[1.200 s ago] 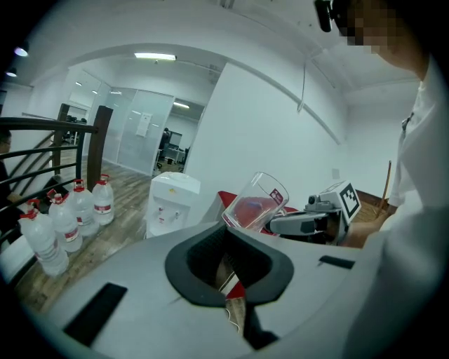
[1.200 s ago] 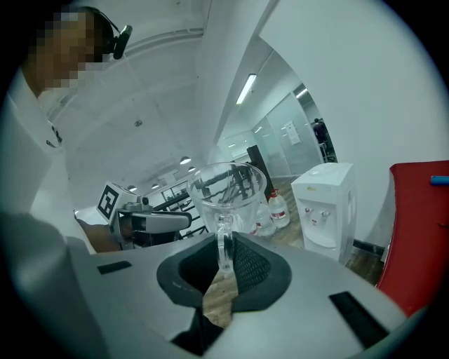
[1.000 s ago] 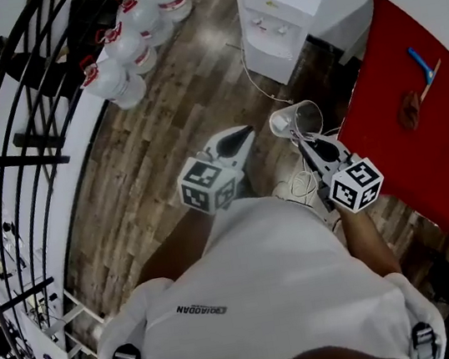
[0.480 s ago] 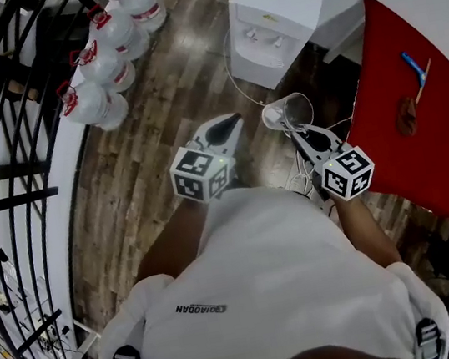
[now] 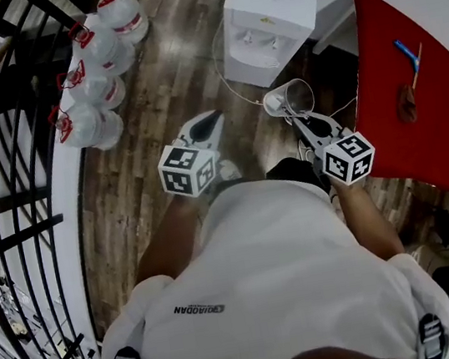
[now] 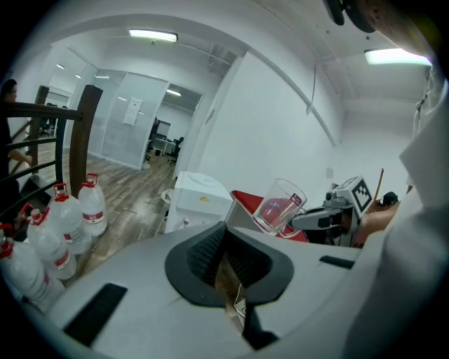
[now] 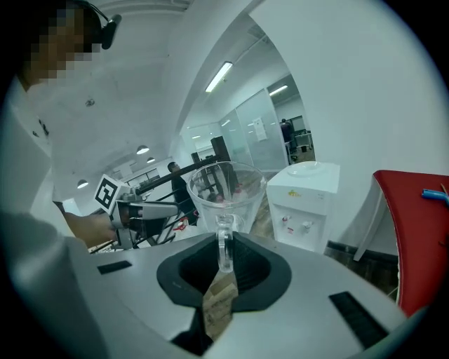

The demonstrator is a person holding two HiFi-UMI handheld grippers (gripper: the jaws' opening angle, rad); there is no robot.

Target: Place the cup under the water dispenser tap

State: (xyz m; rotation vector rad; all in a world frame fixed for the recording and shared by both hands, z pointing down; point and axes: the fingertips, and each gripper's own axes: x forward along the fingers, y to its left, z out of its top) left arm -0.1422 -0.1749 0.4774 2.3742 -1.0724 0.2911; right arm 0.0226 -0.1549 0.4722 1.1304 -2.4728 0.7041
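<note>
1. A person stands on a wood floor short of the white water dispenser [image 5: 265, 9], with the cup [image 5: 292, 98] in the air near the dispenser but not yet under its taps.
2. The right gripper [image 5: 299, 124] is clenched on the handle of the clear cup, which juts forward beyond its jaws.
3. The left gripper [image 5: 209, 123] hangs beside it, jaws together on nothing.
4. The step in hand appears to be the carry. The next move likely calls for closing in on the dispenser, lowering the cup and lining it up upright beneath one spout.
5. The count: one cup, one dispenser with two taps on its front, two grippers, four water bottles [image 5: 91, 84] with red caps along the railing, and one red table [image 5: 429, 112] to the right.
</note>
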